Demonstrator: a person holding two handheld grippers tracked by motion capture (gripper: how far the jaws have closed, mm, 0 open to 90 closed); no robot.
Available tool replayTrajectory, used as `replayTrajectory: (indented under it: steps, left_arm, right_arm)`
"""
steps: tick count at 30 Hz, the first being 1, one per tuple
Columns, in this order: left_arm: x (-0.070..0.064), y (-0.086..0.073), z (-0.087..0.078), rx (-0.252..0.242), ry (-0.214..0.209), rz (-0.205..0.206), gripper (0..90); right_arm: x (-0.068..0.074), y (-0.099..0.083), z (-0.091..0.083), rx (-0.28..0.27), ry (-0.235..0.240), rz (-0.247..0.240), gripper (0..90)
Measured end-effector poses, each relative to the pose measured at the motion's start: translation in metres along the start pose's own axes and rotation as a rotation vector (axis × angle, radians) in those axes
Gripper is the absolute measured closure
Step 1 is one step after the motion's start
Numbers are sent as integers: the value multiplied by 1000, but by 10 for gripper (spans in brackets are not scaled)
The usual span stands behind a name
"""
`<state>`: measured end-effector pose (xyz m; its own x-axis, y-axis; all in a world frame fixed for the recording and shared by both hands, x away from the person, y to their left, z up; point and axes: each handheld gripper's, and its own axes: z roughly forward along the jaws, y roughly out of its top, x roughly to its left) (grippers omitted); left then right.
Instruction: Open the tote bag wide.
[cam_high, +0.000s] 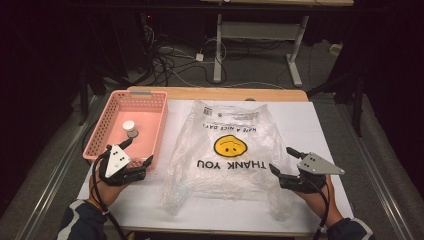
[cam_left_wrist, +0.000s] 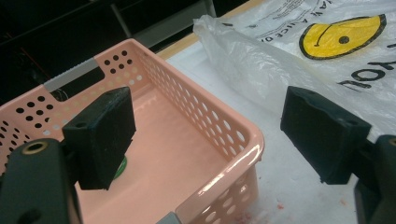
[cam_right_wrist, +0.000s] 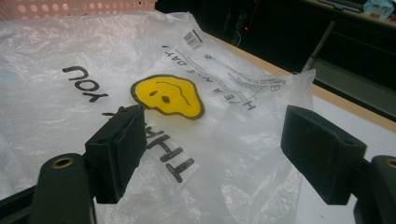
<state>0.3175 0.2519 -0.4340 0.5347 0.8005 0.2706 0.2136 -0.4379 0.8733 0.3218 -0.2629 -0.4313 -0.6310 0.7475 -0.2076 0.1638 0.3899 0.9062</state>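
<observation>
A clear plastic bag (cam_high: 225, 155) with a yellow smiley face and "THANK YOU" print lies flat on the white table top. At its left stands a pink perforated basket (cam_high: 150, 102) holding a small white-capped bottle (cam_high: 129, 125). My left gripper (cam_high: 136, 153) hovers open over the basket's near right corner (cam_left_wrist: 243, 144), nothing between its jaws. My right gripper (cam_high: 282, 159) is open at the bag's right edge (cam_right_wrist: 210, 154), jaws on either side of crumpled film without touching it. Something green (cam_left_wrist: 120, 168) peeks from behind the left jaw in the left gripper view.
The white sheet (cam_high: 310, 130) covers a wooden table (cam_high: 220, 93). Bare white surface lies right of the bag and along the front edge. Beyond the table are a desk frame (cam_high: 260, 35) and floor cables (cam_high: 170, 60) in the dark.
</observation>
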Motion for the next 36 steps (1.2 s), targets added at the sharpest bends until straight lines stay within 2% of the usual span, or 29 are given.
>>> replayTrajectory:
  steps: [2,5,7,9,11,15,16,17,18,20,21,22,23,24,25,26,27,30,31,32,34,35,36]
  left_arm:
    - [0,0,1,8,-3,8,176]
    - [-2,0,1,12,-5,19,176]
    - [-3,0,0,13,-7,21,176]
    - [-3,-1,-2,10,-7,24,176]
    - [-3,-2,-2,12,-8,24,176]
    - [-2,-4,0,29,-11,27,176]
    - [-1,-4,-1,28,-12,22,176]
    - [-1,-4,-1,26,-12,22,176]
    - [-2,-3,-1,24,-13,26,176]
    - [-2,-3,0,28,-16,33,176]
    - [-3,-4,1,36,-18,37,176]
    - [-3,-4,2,37,-18,36,176]
    - [-2,-4,2,32,-20,43,176]
    - [-2,-4,2,33,-21,41,176]
    - [-3,-5,2,34,-22,40,176]
    - [-3,-5,1,33,-28,42,176]
    - [-3,-6,1,35,-30,42,176]
    - [-4,-8,0,38,-37,41,176]
    - [-4,-9,-1,43,-37,44,176]
    - [-5,-10,-1,46,-38,43,176]
    - [-6,-11,-2,55,-37,50,176]
    - [-6,-11,-2,55,-37,50,176]
    - [-6,-11,-2,56,-38,50,176]
  right_arm:
    - [-2,0,2,21,-4,-6,249]
    - [-9,-1,3,22,1,9,279]
    - [-15,0,5,34,-22,19,285]
    - [-24,2,6,36,-33,23,309]
    - [-33,6,10,46,-69,14,319]
    - [-59,18,28,73,-101,48,365]
    - [-68,21,37,96,-97,70,368]
    - [-73,23,44,116,-101,72,368]
    - [-81,27,56,152,-126,58,368]
    - [-93,30,75,188,-121,87,373]
    - [-101,32,89,222,-125,120,377]
    - [-105,33,98,234,-132,134,397]
    - [-105,33,98,234,-132,134,397]
    - [-114,35,121,278,-168,134,405]
    - [-117,35,128,300,-178,129,415]
    - [-117,35,128,300,-178,129,415]
    - [-122,33,149,345,-203,125,445]
    - [-125,29,167,384,-192,164,505]
    - [-125,29,167,384,-192,164,505]
    - [-126,22,180,434,-199,147,538]
    - [-129,15,189,496,-189,153,596]
    - [-130,12,192,513,-183,162,600]
    - [-132,10,193,503,-178,183,663]
